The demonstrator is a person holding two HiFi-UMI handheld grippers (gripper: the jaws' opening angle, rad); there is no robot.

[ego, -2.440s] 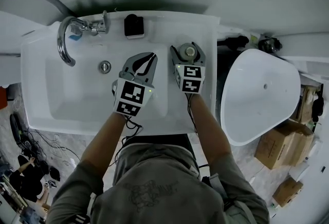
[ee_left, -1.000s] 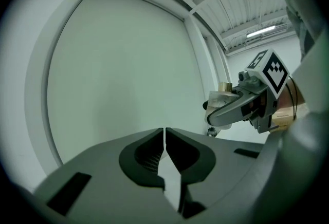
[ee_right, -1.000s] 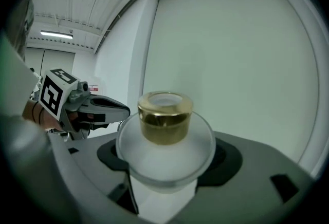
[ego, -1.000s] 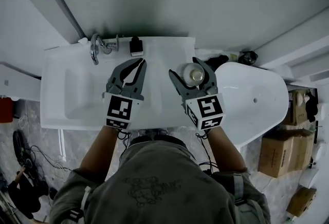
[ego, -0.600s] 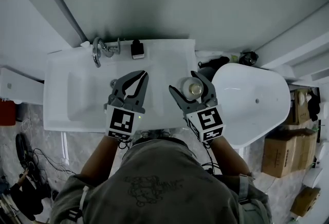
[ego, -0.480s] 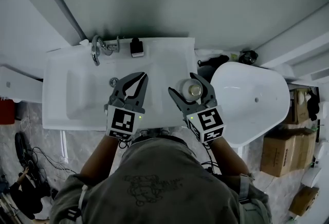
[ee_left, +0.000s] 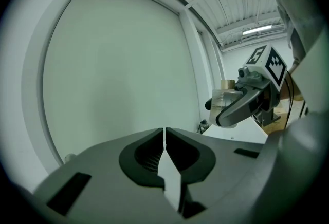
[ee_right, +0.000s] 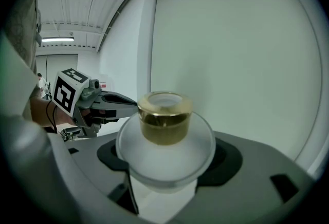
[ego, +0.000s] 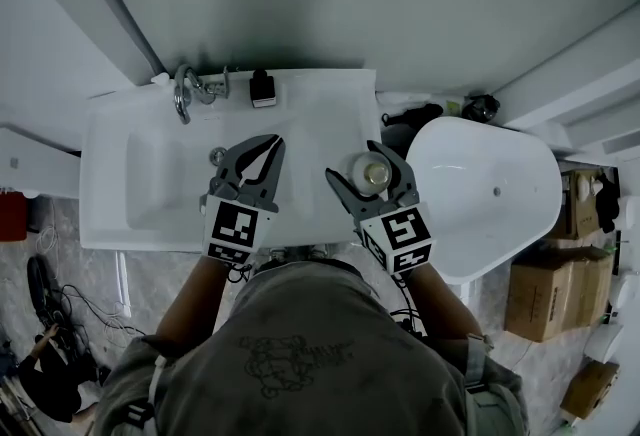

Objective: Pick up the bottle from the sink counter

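From the head view, two grippers hang over one white sink counter [ego: 310, 104] with one chrome faucet [ego: 183, 89]. The right gripper [ego: 366, 170] clamps the single bottle [ego: 373, 164] over the counter's right end. In the left gripper view, the left gripper [ee_left: 164, 138] has its jaws pressed together, empty. Only the right gripper view shows the bottle's round frosted body and shiny gold cap [ee_right: 164, 115].
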